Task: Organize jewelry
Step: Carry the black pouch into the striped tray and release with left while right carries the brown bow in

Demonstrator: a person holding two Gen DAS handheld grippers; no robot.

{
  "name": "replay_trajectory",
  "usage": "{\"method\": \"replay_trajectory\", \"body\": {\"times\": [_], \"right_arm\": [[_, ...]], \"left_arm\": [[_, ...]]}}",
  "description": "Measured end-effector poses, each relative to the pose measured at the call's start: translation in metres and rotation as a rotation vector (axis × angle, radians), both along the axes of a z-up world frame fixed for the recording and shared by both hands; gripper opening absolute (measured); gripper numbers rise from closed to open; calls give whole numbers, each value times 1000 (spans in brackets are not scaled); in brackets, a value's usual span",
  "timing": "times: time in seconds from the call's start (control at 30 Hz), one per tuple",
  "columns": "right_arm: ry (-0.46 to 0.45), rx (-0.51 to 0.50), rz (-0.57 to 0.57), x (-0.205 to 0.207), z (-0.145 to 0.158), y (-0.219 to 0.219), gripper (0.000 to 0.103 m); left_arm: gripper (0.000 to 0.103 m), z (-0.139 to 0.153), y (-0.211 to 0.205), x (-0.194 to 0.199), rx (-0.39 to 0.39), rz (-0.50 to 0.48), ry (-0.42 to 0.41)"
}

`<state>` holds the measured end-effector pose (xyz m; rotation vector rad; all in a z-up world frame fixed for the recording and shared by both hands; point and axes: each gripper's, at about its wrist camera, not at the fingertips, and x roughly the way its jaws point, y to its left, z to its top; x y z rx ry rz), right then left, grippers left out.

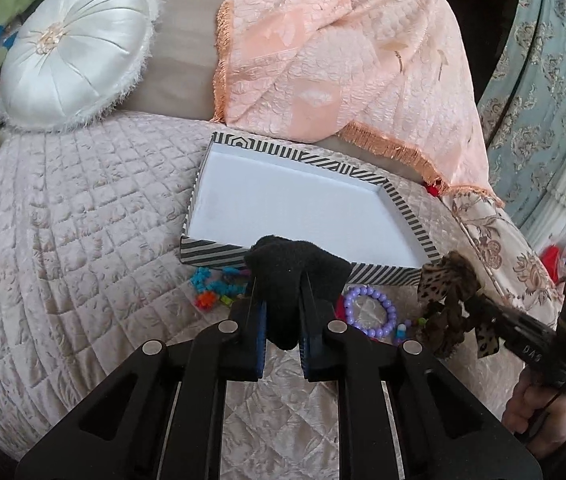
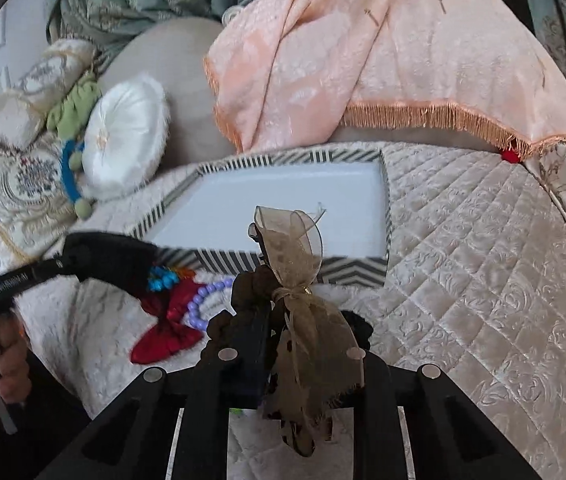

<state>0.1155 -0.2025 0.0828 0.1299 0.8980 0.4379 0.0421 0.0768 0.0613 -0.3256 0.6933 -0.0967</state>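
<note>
My two grippers [image 1: 281, 300] [image 2: 303, 312] are matte black, with blue pads on the left fingers [image 1: 260, 340], round silver pivot pins, triangular cutouts in the arms, white lettering and a small green light on the right handle.

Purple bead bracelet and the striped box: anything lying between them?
In the left wrist view, only bare quilt separates the purple bead bracelet from the striped box; the right wrist view agrees.
</note>
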Motion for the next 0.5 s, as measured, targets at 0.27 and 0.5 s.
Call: {"method": "replay_trajectory", "body": {"times": [0.27, 0.5], "right_arm": [[26, 0, -22, 3, 1, 5, 18], [24, -20, -7, 0, 3, 12, 18]], "left_arm": [[11, 6, -8, 5, 65, -14, -14], [11, 1, -9, 6, 89, -8, 11]]}}
